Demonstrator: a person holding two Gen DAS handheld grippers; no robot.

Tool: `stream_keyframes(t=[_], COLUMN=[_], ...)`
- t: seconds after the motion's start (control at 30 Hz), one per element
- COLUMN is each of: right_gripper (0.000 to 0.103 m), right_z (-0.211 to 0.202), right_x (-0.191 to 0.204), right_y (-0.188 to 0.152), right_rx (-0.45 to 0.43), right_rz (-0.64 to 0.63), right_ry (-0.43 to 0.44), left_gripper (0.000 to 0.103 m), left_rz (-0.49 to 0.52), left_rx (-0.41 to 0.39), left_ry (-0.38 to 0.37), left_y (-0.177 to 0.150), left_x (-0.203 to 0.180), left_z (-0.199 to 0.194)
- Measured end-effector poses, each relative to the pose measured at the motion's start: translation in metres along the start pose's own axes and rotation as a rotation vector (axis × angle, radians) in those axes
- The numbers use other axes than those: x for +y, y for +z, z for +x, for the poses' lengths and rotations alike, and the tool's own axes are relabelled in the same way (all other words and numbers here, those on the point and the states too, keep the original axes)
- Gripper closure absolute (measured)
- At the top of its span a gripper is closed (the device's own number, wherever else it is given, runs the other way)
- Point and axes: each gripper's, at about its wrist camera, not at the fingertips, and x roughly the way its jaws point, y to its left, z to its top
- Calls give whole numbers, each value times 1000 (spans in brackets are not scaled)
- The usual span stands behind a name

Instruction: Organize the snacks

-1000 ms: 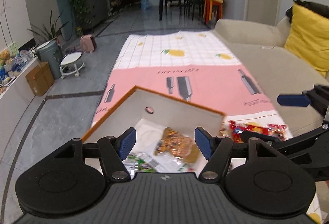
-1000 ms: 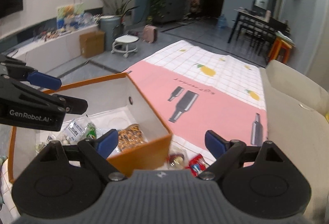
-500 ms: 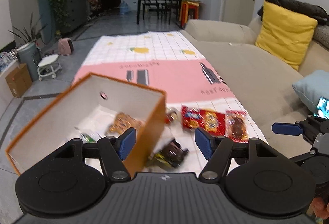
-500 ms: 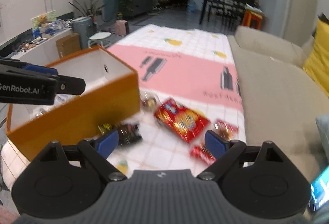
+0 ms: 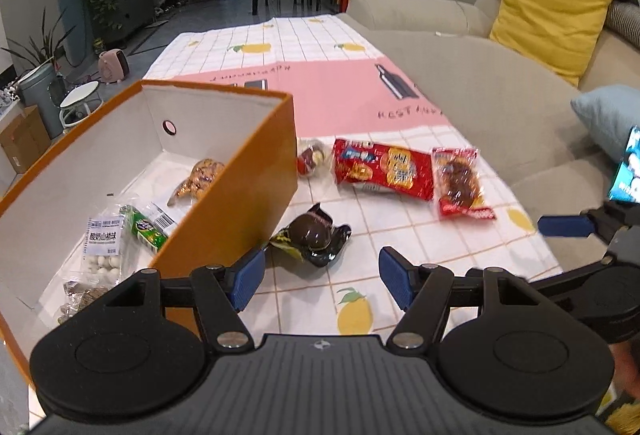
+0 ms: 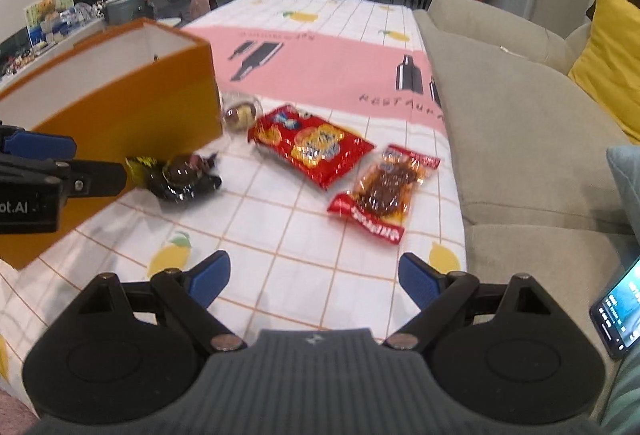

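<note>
An orange box [image 5: 248, 171] [image 6: 132, 103] with a white inside stands at the left of the table and holds several snack packs, among them a green one [image 5: 144, 229]. On the cloth to its right lie a dark chocolate-ball pack [image 5: 314, 235] [image 6: 182, 175], a small round snack [image 5: 312, 157] [image 6: 240, 113], a red cracker bag [image 5: 384, 169] [image 6: 312, 145] and a red dried-meat pack [image 5: 458, 183] [image 6: 384, 191]. My left gripper [image 5: 322, 277] is open just before the dark pack. My right gripper [image 6: 314, 281] is open and empty, short of the red packs.
The table carries a pink and white checked cloth [image 5: 320, 47] with lemon prints. A beige sofa [image 5: 480, 83] with a yellow cushion [image 5: 548, 15] runs along the right edge. A lit phone [image 6: 618, 309] lies on the sofa near my right gripper.
Both grippers have come down and swung right, away from over the box toward the loose snacks on the cloth. Both jaws stayed wide open.
</note>
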Motion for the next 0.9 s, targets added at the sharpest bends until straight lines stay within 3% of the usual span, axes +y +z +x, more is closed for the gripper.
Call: stream_keyframes(t=[0.17,0.33,0.47,0.63,0.77,0.9], right_gripper=[15,16,22,29,38,40], right_z=[9,17,29,51,67,79], right_x=[-5,-12,-21,-30,-29,-25], right_y=[1,5,11,22,26,24], right_rx=[-3,-14,-18,-11,-1,14], right_rz=[16,39,90,137,87,34], right_ry=[5,-1,-11,-22,-43,-55], left_gripper=[26,26,26,29,29,33], left_rz=[71,208,290,380,424,440], left_rx=[22,8,3,93,122,163], left_ry=[34,65,78,81,95,83], left_y=[0,3,12,18,17,15], left_x=[-6,-20,-27,-34,-36,-36], left_z=[20,37,51,77,89,100])
